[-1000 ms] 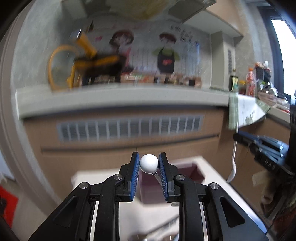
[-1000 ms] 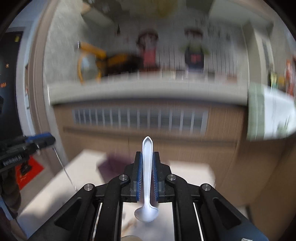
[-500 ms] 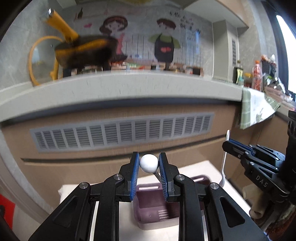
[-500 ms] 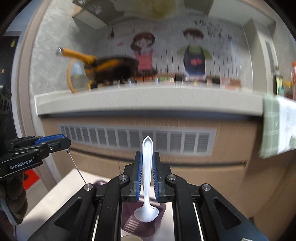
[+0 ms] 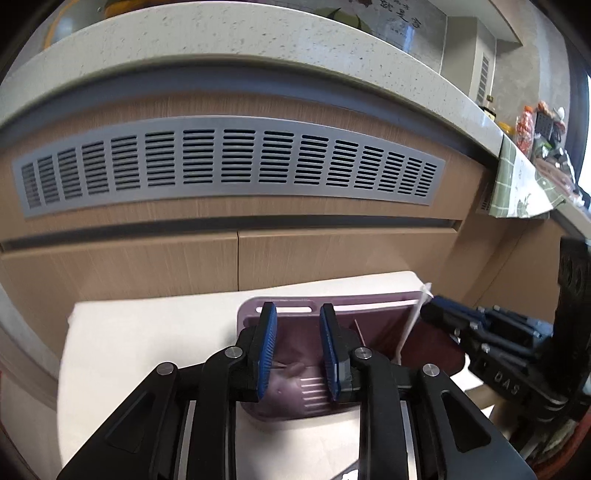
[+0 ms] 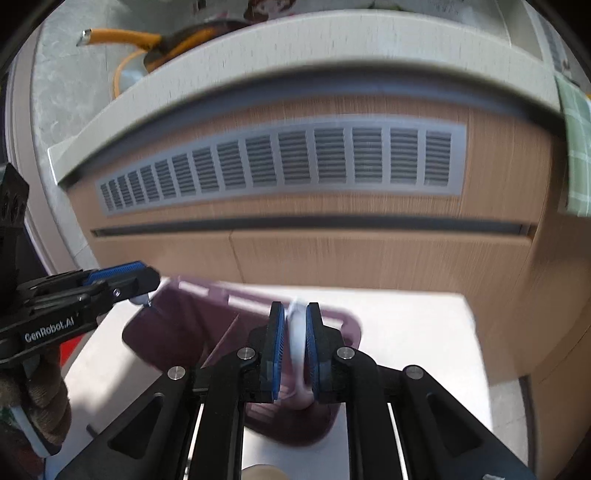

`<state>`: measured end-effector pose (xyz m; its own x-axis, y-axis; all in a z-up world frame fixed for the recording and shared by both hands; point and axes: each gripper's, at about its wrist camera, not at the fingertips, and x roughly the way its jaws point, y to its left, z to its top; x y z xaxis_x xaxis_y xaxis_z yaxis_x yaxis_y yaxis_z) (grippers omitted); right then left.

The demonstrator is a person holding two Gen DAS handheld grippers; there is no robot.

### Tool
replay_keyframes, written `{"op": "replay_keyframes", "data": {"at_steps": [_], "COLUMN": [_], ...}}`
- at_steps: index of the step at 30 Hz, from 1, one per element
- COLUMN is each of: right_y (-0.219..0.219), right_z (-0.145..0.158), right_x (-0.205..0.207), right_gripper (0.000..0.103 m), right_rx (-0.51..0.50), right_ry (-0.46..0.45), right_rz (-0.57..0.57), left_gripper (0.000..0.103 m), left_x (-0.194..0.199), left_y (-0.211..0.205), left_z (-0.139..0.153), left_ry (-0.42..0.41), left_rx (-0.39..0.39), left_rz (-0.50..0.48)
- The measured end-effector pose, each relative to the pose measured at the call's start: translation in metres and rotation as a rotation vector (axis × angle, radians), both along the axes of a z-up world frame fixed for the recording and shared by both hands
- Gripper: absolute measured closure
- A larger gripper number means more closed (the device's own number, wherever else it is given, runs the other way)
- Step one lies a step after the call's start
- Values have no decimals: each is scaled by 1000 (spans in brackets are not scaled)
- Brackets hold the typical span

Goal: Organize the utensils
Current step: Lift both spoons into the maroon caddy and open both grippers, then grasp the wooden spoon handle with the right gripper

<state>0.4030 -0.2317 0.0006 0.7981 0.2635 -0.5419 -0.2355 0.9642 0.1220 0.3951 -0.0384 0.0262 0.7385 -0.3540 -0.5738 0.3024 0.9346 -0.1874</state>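
Note:
A purple utensil tray [image 5: 369,301] lies on a white table [image 5: 147,332]. Above its left half my left gripper [image 5: 294,314] hovers; its jaws are opening and nothing shows between the blue pads. In the right wrist view, a small white bit [image 6: 142,300] hangs just under the left gripper [image 6: 147,277]. My right gripper [image 6: 295,310] is over the tray's [image 6: 351,325] right part. A blurred white spoon [image 6: 297,332] stands between its pads while the jaws are opening. The left wrist view also shows this spoon [image 5: 408,328], pointing down into the tray from the right gripper [image 5: 428,308].
A wooden cabinet front with a grey vent grille [image 5: 229,166] rises right behind the table, under a pale stone counter [image 5: 221,33]. A green checked cloth [image 5: 517,188] hangs at the right. A gloved hand [image 6: 40,398] holds the left gripper.
Both grippers came down and forward over the purple tray. The white ball that sat between the left pads is gone from them. The spoon has slid lower in the right gripper.

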Motion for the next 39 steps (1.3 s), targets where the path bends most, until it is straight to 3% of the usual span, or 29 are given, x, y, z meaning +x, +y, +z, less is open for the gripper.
{"op": "replay_keyframes", "data": {"at_steps": [6,11,17,22,29,35,39], "right_y": [-6,0,35,62,55,40,35], "right_z": [11,25,-13,-51,-72,-87,-91], "right_x": [-31,-69,-110,-153,-150,-113,-108], "right_gripper": [84,78,76,76,76,76,76], "right_rx": [-21,-137,-229,-360,-367,-278,-245], "right_ry": [-63,-104,75,116,157,239,260], "right_rz": [-18,44,325,465,431,334,330], "left_gripper": [67,56,55,55,55,55,55], "left_x": [-31,-76,-124,-159,-179,-180,-179], "left_y": [27,46,47,59,71,64,54], "left_z": [18,29,7,-28,-76,-95,-100], "left_ry": [-86,-153,-82,18,124,168,190], "left_rx": [-113,-104,-42,-39,-51,-30,-20], "left_rz": [85,135,101,136,132,89,46]}}
